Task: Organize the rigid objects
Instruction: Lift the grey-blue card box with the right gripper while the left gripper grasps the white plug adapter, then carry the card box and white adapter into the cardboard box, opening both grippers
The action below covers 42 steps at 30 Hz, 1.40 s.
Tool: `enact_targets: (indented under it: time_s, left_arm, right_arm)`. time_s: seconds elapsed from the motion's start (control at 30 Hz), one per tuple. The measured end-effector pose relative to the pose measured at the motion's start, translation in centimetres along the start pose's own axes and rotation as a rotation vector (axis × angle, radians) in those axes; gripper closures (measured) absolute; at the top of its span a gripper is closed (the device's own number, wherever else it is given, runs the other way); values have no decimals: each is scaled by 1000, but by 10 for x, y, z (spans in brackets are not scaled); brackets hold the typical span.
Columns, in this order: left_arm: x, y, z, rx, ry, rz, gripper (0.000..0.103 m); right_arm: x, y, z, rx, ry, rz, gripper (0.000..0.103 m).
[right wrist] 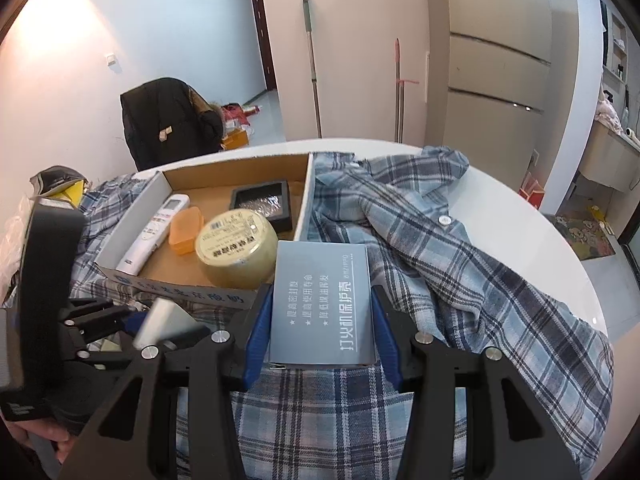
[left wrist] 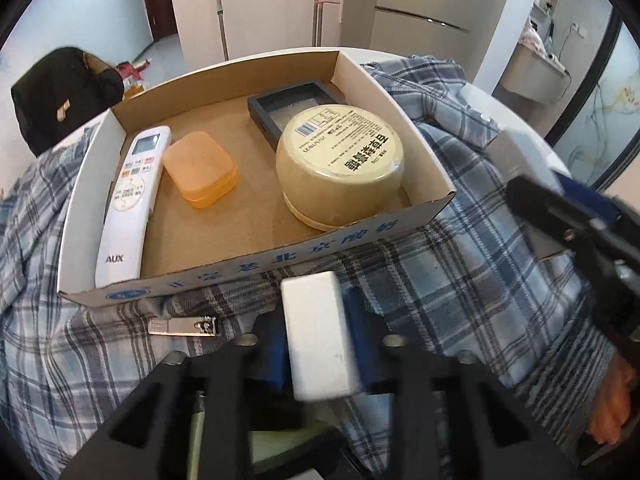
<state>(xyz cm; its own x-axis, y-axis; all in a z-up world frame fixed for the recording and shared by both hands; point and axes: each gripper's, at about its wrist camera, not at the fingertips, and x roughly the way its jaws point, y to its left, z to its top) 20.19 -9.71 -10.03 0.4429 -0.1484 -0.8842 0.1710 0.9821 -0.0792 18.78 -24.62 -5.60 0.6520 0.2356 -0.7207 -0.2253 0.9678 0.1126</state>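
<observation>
Left hand-held gripper (left wrist: 320, 344) clamps a white block (left wrist: 318, 336); right hand-held gripper (right wrist: 322, 308) clamps a grey box (right wrist: 322, 300); the tray (left wrist: 260, 264) lies just ahead, nearer the left.

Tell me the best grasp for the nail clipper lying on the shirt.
The nail clipper lies flat on the plaid shirt, in front of the cardboard box. Probably come from above, fingers across its narrow width near mid-length; it's thin, so press into the cloth.

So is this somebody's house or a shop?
Most likely a home: mops lean on the wall, a black coat hangs over a chair, and a plaid shirt lies across the white table.
</observation>
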Motion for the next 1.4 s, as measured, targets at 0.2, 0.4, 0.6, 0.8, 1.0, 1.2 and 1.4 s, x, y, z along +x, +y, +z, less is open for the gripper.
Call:
enact_targets:
  time_s: [0.2,0.4,0.6,0.8,1.0,1.2,1.4]
  left_arm:
    - [-22,10,-10,-6,-52,-37,80]
    - [-57,25,-24,-42,-90,-86,80]
    - [-85,33,-36,-27,-121,-78,80]
    - [-108,39,-40,-15,-157,-71,80]
    - [-120,50,-14,-41,-218,-80,80]
    - [-114,69,26,-74,-301,-14,80]
    - [-73,95,36,-122,-332,38,80]
  right_arm:
    - [0,-2,0,9,-3,5,57]
    - [0,0,0,-5,-18,-25,57]
    - [0,-2,0,4,-23,-30,57]
    - [1,-3,0,21,-9,-33,57]
    - [-39,9,22,25,-23,44,57]
    - [-60,30,85,32,-129,24,57]
    - [-1,50,115,116,-70,20,57]
